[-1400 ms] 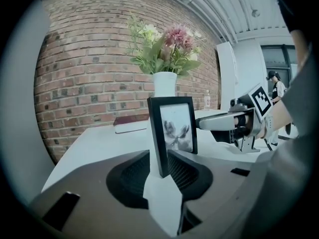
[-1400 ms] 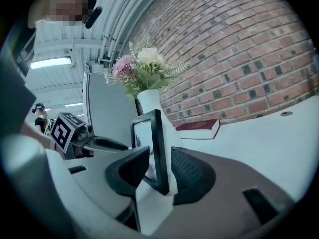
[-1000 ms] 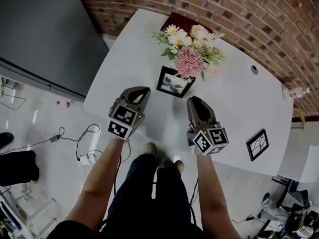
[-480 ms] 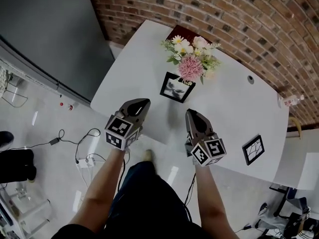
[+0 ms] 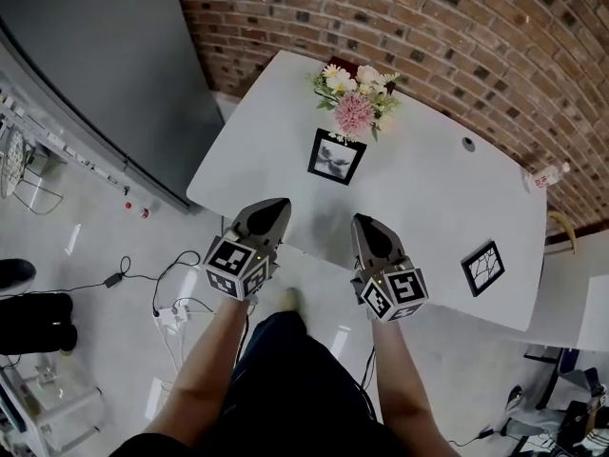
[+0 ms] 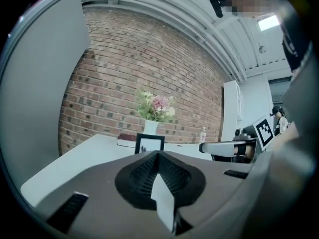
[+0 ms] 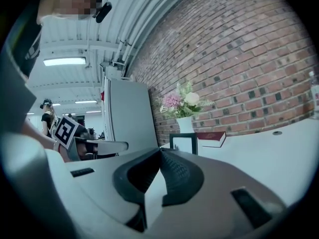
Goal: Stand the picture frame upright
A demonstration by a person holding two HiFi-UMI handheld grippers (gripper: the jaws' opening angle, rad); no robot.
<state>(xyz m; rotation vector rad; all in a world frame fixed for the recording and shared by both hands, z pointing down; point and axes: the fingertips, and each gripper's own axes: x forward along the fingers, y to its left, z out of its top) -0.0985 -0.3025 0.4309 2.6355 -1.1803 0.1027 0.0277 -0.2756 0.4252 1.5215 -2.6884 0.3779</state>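
Note:
A black picture frame [image 5: 336,157] stands upright on the white table [image 5: 428,198], just in front of the flower vase [image 5: 354,98]. It also shows in the left gripper view, frame [image 6: 149,143], and in the right gripper view, frame [image 7: 184,143]. My left gripper [image 5: 276,206] hangs at the table's near edge, shut and empty, its jaws [image 6: 158,155] pressed together. My right gripper [image 5: 363,223] is beside it, also shut with nothing held, its tips [image 7: 160,151] meeting. Both are well short of the frame.
A dark red book [image 7: 212,138] lies behind the vase. A second black frame [image 5: 482,268] sits near the table's right front corner. A plastic bottle [image 5: 544,176] stands at the far right by the brick wall. A grey cabinet [image 5: 86,65] flanks the left; cables lie on the floor.
Both grippers have drawn back from beside the frame to the table's near edge. The person has stepped away, so the table looks smaller and farther.

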